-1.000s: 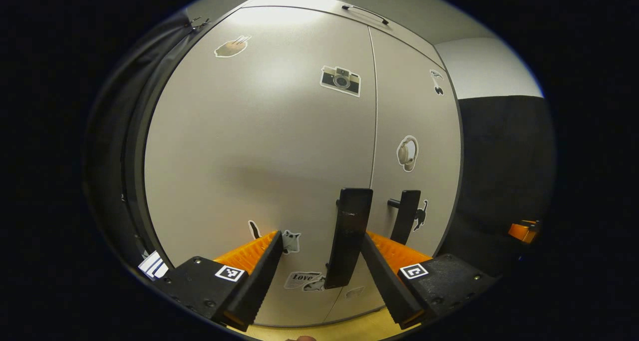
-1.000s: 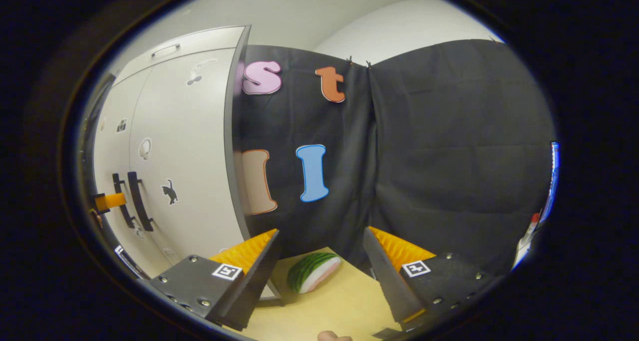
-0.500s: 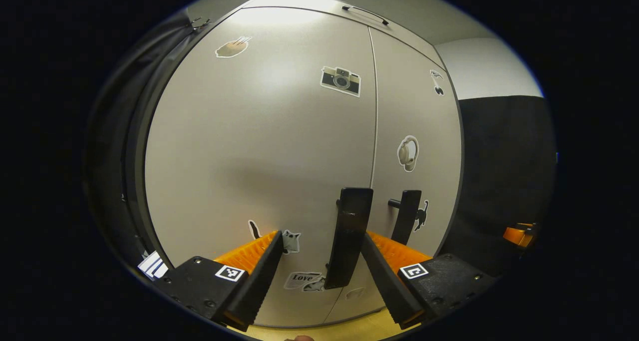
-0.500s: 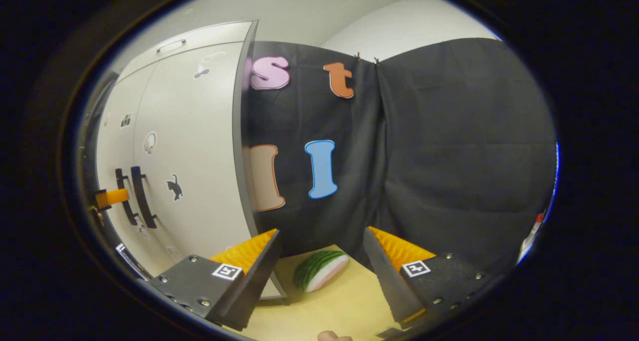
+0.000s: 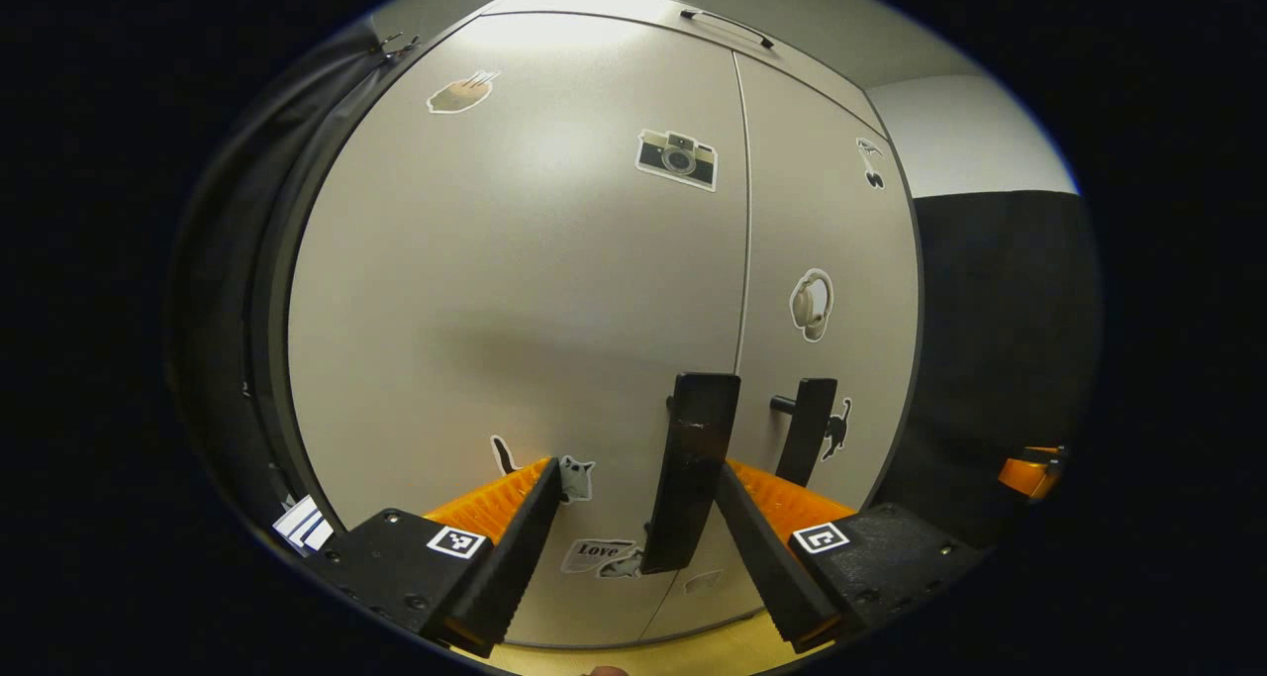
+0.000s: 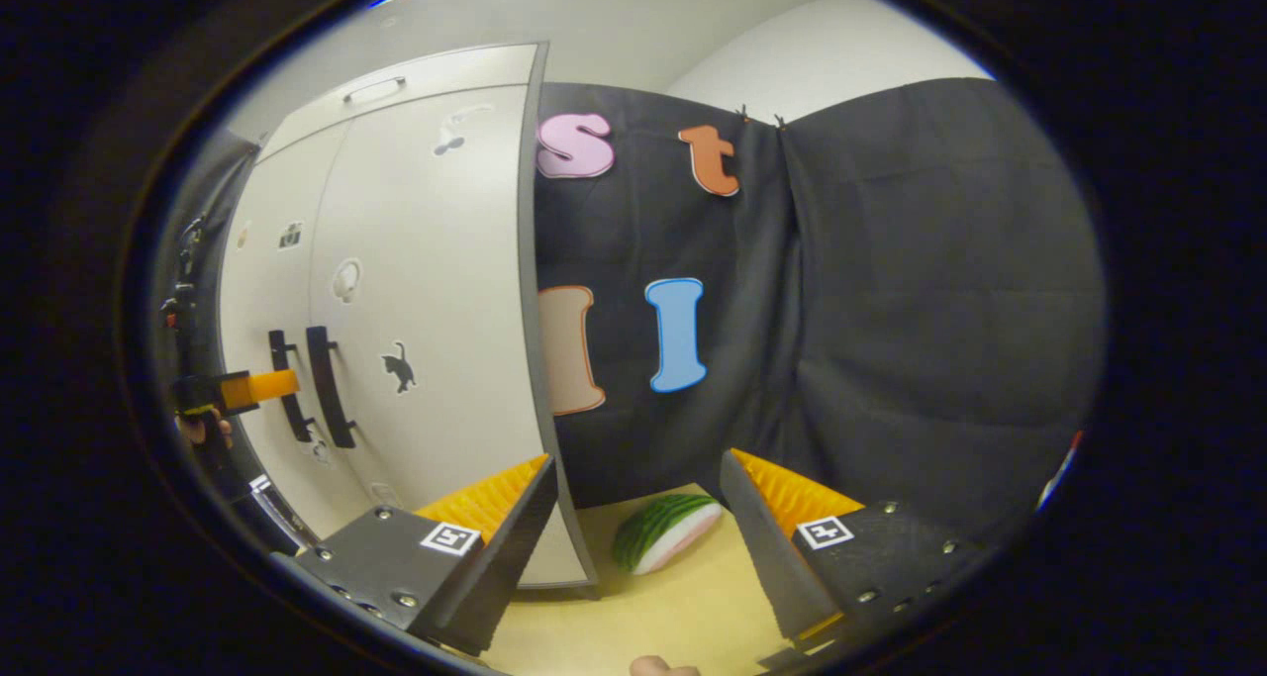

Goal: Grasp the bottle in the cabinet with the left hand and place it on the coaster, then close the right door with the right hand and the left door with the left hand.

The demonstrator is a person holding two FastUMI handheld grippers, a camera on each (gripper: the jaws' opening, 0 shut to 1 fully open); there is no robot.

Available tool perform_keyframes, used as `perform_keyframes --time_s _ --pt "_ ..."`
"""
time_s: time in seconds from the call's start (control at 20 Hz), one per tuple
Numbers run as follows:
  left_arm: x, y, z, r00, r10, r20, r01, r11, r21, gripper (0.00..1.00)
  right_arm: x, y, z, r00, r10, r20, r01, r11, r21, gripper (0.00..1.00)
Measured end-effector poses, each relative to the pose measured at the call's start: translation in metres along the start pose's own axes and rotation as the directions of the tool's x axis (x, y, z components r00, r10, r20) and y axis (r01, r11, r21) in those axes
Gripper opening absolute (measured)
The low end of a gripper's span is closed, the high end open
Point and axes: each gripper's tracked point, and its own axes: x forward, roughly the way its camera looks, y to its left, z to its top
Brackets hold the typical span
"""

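Note:
The grey cabinet stands with its left door and right door both flush and shut. My left gripper is open right in front of the left door, and that door's black bar handle rises between its fingers, close to the right one. The right door's handle is just beyond. In the right gripper view the cabinet lies to the left, and the left gripper, held by a hand, is at the handles. My right gripper is open over the table, holding nothing.
A watermelon slice lies on the pale wooden table by the cabinet's right corner. Black cloth hangs behind and to the right. Stickers dot the doors. The right gripper's orange finger sits at the far right of the left gripper view.
The right gripper's view has swung so the cabinet and watermelon slide rightward in it. The left gripper has stayed at the left handle, and both doors remain shut.

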Motion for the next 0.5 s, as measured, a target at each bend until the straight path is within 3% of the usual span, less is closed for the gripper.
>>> perform_keyframes --time_s 0.2,0.3,0.5 --pt "-0.016 -0.003 0.002 0.998 0.037 -0.052 -0.039 0.998 -0.044 1.0 -0.021 0.019 0.008 0.998 0.063 0.003 -0.063 0.998 -0.009 1.0" --pt "-0.04 -0.012 0.027 0.998 0.059 -0.005 -0.059 0.998 0.006 0.99 -0.035 0.028 0.021 0.996 0.093 0.01 -0.093 0.995 -0.021 1.0" --pt "-0.108 -0.035 0.097 0.989 0.111 0.102 -0.117 0.992 0.048 0.96 -0.064 0.06 0.083 0.983 0.164 0.083 -0.161 0.986 -0.041 1.0"
